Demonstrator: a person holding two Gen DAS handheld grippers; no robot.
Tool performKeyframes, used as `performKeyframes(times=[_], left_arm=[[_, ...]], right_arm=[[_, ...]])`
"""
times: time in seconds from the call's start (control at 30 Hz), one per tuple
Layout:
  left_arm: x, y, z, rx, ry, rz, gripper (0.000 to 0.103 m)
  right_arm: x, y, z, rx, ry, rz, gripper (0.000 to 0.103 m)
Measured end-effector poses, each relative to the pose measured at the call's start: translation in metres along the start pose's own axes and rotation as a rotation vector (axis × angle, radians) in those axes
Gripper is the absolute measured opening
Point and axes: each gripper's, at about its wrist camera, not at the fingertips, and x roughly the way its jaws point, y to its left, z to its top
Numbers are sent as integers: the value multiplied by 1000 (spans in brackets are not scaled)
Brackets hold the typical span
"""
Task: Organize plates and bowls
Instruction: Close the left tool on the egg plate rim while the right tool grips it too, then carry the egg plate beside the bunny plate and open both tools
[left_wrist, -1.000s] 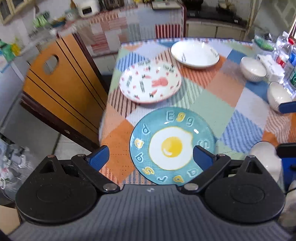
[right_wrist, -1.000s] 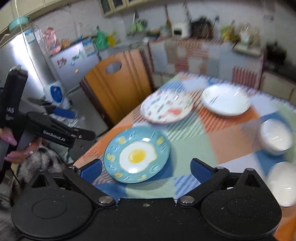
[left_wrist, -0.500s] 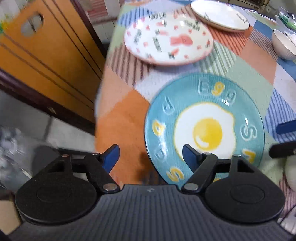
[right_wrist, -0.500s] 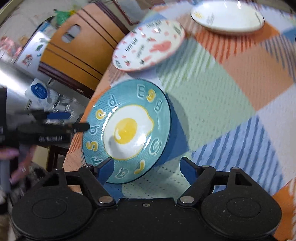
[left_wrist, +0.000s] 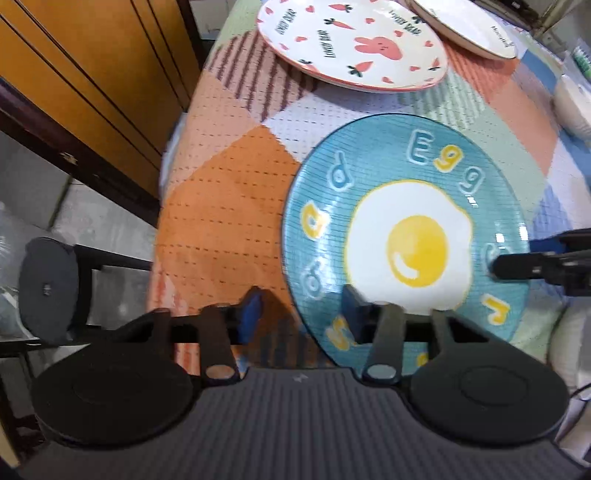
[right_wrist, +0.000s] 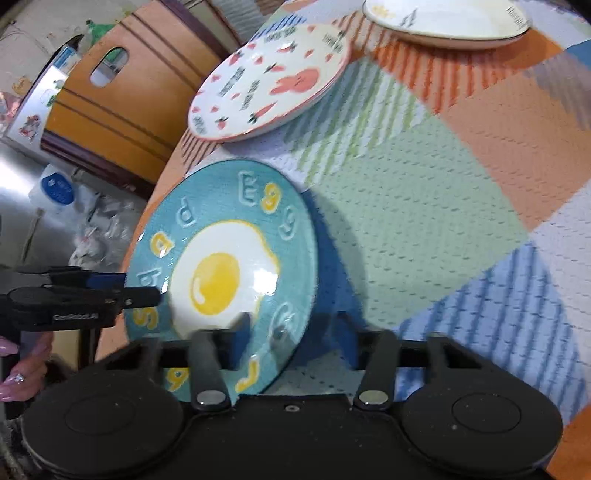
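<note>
Round teal ceramic plate with fried-egg print (left_wrist: 406, 236) at near left corner of bench with patchwork cloth (right_wrist: 424, 206). Left gripper (left_wrist: 301, 314) jaws open, straddling plate's near-left rim. Right gripper (right_wrist: 295, 341) jaws open, straddling its right rim. White bunny-print plate (left_wrist: 351, 40) just beyond; plain white plate (right_wrist: 443, 18) farther.
</note>
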Motion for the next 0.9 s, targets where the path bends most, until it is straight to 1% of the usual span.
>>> performKeyframes(times=[0.03, 0.07, 0.17, 0.23, 0.37, 0.43, 0.47, 0.5, 0.57, 0.63, 0.77, 0.83, 0.9], left_arm=[[0, -1, 0, 2, 8, -21, 27], [2, 0, 0, -3, 18, -42, 27], [2, 3, -1, -22, 14, -59, 27], [3, 5, 0, -37, 13, -64, 27], [2, 4, -2, -37, -1, -56, 27], [2, -1, -2, -7, -7, -38, 29], [2, -1, -2, -9, -3, -32, 29], [2, -2, -2, -14, 2, -28, 29], [1, -2, -3, -9, 4, -17, 29], [-3, -3, -6, 4, -2, -12, 29], [-18, -13, -10, 43, -49, 7, 29], [-28, -22, -13, 54, -59, 23, 29], [-38, -29, -16, 56, -81, 16, 29]], right_arm=[[2, -1, 0, 7, 11, 4, 29], [3, -1, -1, 11, 8, 2, 21], [2, -5, -5, 14, -14, 11, 19], [3, -7, -3, 15, -14, 23, 18], [4, -15, 2, 26, -14, 66, 17], [6, -21, 4, 36, -15, 101, 17], [6, -22, 4, 38, -19, 108, 18], [5, -20, 2, 15, -24, 103, 18], [3, -8, -1, -83, -24, 63, 19], [1, -5, -2, -99, -7, 71, 19], [-10, -7, -7, -106, -25, 105, 20], [-19, -3, -12, -120, -24, 94, 22], [-30, 2, -18, -153, -42, 79, 23]])
